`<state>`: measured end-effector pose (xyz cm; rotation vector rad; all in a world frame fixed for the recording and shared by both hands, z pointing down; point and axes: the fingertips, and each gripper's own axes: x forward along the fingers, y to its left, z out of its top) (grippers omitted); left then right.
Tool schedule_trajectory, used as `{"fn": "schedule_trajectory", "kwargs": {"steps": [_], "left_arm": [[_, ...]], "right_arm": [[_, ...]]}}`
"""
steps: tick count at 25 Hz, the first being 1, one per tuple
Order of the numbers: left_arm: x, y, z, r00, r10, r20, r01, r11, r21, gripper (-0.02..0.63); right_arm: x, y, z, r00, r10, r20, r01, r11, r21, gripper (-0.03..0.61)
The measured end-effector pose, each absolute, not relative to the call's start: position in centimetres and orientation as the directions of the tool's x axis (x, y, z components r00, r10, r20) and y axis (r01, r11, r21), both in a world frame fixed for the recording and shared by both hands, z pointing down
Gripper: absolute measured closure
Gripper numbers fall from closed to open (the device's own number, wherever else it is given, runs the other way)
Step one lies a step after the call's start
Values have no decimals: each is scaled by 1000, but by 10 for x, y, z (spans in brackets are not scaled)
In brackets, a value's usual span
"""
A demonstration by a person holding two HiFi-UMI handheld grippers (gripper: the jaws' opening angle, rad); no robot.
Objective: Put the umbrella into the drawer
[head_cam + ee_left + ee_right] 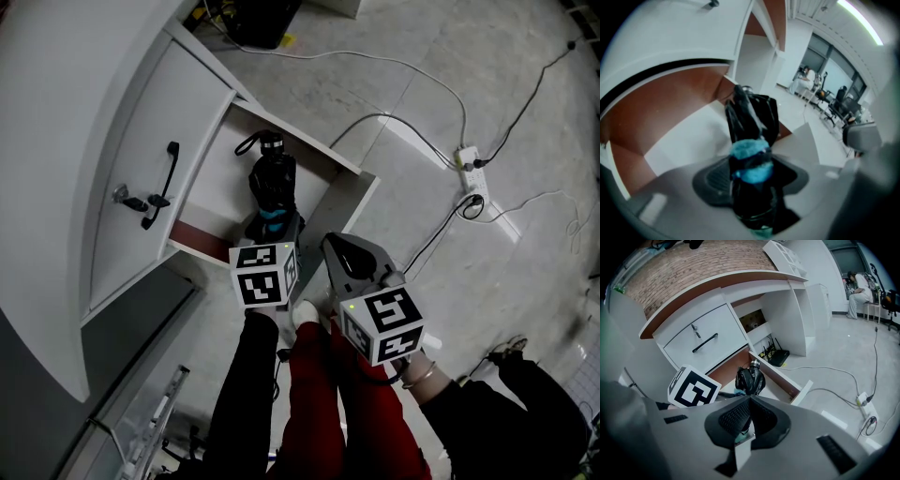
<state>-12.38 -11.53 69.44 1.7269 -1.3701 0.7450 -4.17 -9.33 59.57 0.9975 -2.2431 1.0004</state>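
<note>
A folded black umbrella (pixel 272 180) with a blue band stands tilted over the open white drawer (pixel 349 208), its capped tip and strap pointing into the drawer. My left gripper (pixel 273 225) is shut on the umbrella's lower end; in the left gripper view the umbrella (pixel 752 117) rises from between the pads (pixel 710 180) above the drawer's white floor (pixel 684 138). My right gripper (pixel 332 246) hovers beside it at the drawer's front panel, shut with nothing in it. The right gripper view shows the shut right gripper (pixel 751 400) just below the umbrella (pixel 750 379) and the drawer (pixel 780 377).
Above the open drawer is a closed white drawer front with a black handle (pixel 170 178) and a key in its lock (pixel 127 197). A power strip (pixel 472 171) and cables lie on the grey floor to the right. The person's legs (pixel 314 403) are below the grippers.
</note>
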Motion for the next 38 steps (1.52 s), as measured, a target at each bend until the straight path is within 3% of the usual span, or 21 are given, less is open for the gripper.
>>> {"fn": "schedule_trajectory", "kwargs": {"steps": [38], "left_arm": [[-138, -112, 753, 170, -347, 922, -984, -5, 179, 365]], "right_arm": [[-37, -83, 607, -608, -407, 682, -783, 447, -432, 577]]}}
